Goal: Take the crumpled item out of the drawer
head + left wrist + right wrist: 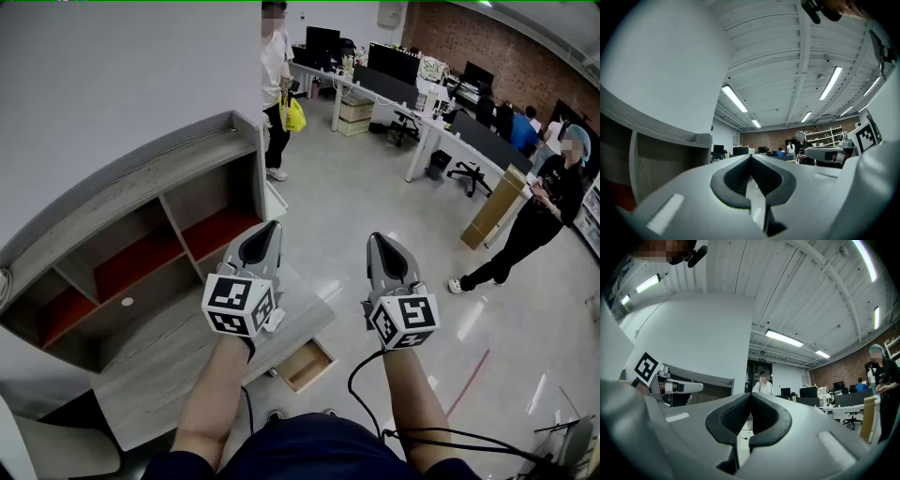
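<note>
left tongs closed, empty | right tongs closed, empty | drawer stands open, pale wood inside

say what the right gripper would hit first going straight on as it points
Nothing close: the right gripper points out over open floor. Far off, the line seems to reach a standing person in a white top, though depth is unclear.

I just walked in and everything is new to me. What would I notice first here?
Two grey tools with black-and-white marker cubes are held up in the middle, the left tool and the right tool, both shut and empty. Below the left one, a drawer stands partly open under the grey desk.
</note>
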The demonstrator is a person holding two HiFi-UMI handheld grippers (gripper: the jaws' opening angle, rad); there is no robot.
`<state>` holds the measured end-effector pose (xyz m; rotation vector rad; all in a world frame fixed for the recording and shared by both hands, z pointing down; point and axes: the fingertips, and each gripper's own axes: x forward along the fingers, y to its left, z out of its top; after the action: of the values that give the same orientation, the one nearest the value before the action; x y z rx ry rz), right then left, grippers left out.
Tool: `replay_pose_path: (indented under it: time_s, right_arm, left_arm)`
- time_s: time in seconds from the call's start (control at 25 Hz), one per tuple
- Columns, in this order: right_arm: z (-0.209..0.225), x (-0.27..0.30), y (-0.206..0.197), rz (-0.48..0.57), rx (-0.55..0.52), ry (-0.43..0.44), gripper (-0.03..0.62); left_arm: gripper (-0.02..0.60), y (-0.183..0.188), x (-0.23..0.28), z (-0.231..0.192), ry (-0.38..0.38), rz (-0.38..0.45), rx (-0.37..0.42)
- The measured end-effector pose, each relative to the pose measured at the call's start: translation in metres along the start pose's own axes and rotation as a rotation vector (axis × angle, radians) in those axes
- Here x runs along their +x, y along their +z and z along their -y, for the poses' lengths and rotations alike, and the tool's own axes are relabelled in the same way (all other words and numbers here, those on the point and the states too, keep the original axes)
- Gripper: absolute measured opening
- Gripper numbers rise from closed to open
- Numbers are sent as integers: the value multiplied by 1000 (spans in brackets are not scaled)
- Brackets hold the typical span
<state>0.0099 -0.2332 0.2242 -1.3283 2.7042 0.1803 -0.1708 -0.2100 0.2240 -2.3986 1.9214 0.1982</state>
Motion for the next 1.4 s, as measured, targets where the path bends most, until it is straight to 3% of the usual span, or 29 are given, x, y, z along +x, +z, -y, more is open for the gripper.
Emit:
replay_pose_path:
  time_s: [1.4]
  right_arm:
    - [-1,-10,-10,-21,14,-16,6]
  left_arm:
    - [5,-25,-6,6,-20,-40,-59]
